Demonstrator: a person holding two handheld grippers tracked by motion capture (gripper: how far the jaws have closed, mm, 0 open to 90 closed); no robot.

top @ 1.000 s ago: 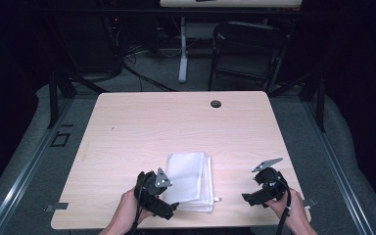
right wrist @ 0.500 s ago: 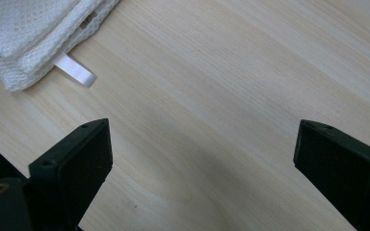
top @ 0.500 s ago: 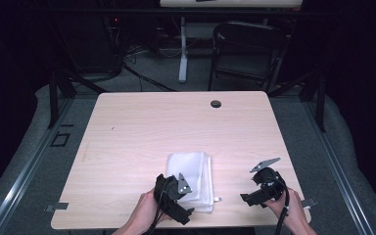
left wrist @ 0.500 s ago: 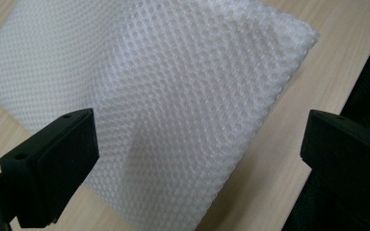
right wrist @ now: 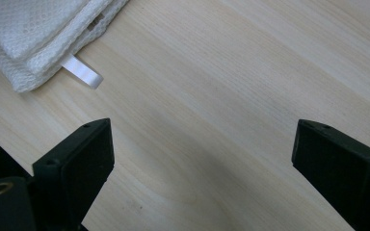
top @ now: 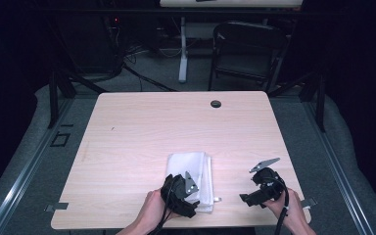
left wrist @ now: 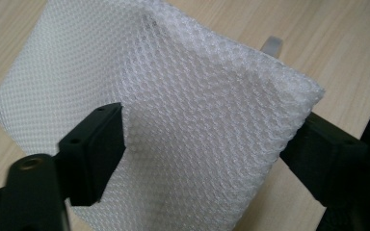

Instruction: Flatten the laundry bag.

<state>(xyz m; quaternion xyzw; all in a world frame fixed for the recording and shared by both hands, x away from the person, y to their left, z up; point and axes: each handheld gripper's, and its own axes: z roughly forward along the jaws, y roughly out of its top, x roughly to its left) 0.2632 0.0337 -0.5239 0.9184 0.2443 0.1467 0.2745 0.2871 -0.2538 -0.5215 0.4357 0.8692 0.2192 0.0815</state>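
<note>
- The cloth's (left wrist: pixel 173 120) corner is flanked by the left hand-held gripper's (left wrist: pixel 202 159) jaws, which have just been closing.
- The right hand-held gripper (right wrist: pixel 202 168) is held released over bare desk (right wrist: pixel 250 72).

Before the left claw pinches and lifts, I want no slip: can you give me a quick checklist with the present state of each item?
1. Folded white cloth between the left claw jaws: ok; they have just been closing on it.
2. Pads pressing the cloth firmly: cannot tell; fabric hides the right jaw's face.
3. Jaws around every layer: cannot tell.
4. Right claw open, apart from the cloth, over bare table: ok.
5. Cloth's white loop tag free of both claws: ok.
</note>
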